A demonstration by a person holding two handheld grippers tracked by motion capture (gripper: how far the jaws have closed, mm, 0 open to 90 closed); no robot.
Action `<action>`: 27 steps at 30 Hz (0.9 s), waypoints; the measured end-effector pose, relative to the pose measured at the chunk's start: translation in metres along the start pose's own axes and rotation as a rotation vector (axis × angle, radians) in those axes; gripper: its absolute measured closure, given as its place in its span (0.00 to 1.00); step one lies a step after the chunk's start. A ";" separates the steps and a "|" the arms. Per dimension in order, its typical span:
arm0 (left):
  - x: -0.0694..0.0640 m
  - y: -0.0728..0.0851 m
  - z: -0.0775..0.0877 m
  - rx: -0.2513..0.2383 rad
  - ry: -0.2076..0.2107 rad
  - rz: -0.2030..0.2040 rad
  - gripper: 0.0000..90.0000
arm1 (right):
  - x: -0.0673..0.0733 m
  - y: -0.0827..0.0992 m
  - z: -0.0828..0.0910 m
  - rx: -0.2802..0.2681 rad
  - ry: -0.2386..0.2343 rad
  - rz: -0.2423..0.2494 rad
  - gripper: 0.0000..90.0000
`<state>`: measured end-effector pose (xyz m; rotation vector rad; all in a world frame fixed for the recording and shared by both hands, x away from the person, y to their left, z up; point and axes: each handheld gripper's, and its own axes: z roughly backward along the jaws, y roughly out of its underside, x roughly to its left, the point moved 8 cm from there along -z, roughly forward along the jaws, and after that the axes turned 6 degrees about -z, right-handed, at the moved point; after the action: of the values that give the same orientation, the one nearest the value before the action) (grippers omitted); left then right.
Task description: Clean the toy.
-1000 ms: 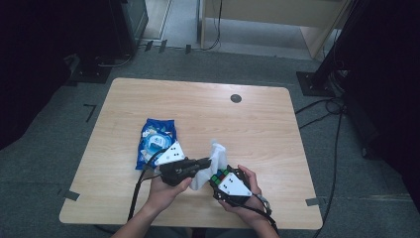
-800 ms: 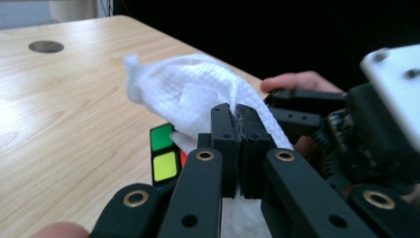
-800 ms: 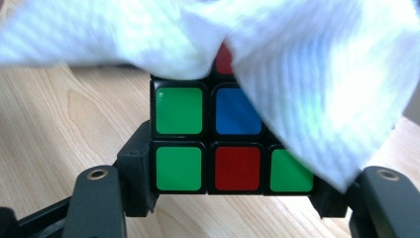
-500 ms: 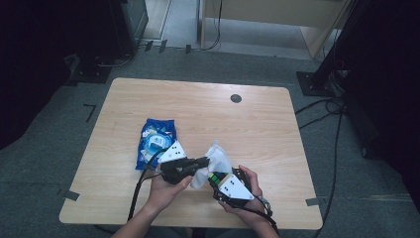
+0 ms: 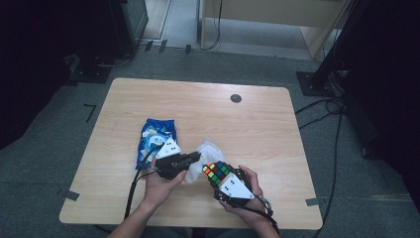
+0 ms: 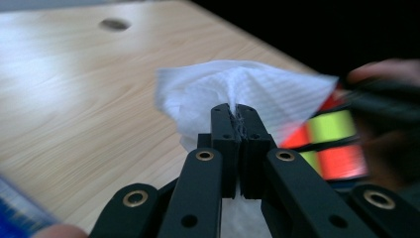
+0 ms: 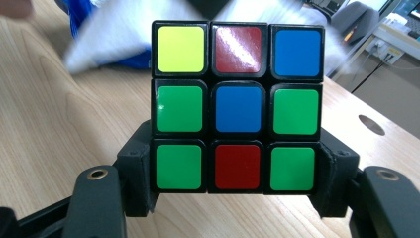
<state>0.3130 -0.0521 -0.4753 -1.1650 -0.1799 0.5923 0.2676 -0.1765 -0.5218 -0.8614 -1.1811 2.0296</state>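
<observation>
A scrambled puzzle cube (image 7: pixel 237 106) with coloured stickers sits between the jaws of my right gripper (image 7: pixel 237 171), which is shut on its bottom row. From above, the cube (image 5: pixel 216 171) shows at the front of the table, just ahead of my right gripper (image 5: pixel 224 179). My left gripper (image 6: pixel 236 116) is shut on a white tissue (image 6: pixel 237 91), pinched at its middle. From above, the tissue (image 5: pixel 207 151) hangs beside the cube's left side, with my left gripper (image 5: pixel 194 159) pointing right toward it. The cube (image 6: pixel 329 144) appears blurred at the right of the left gripper view.
A blue packet (image 5: pixel 156 136) lies on the wooden table (image 5: pixel 247 124) just left of the hands. A round grommet hole (image 5: pixel 236 98) sits near the far edge. Cables trail off the table's front edge.
The tissue has come down from standing upright above the hands to lying low beside the cube. The cube's coloured face now shows from above. The left hand shifted slightly.
</observation>
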 end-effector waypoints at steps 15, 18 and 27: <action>-0.024 -0.002 -0.007 0.007 0.066 -0.014 0.98 | 0.005 -0.001 -0.001 0.002 -0.003 0.007 0.39; -0.020 0.001 -0.010 0.027 0.030 -0.033 0.98 | 0.005 0.000 -0.001 0.008 -0.001 0.006 0.39; 0.008 0.018 -0.015 0.087 -0.073 -0.001 0.98 | 0.003 -0.004 0.001 -0.012 -0.002 -0.002 0.39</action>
<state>0.3197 -0.0555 -0.4990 -1.0598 -0.2152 0.6365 0.2655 -0.1729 -0.5190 -0.8639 -1.1957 2.0238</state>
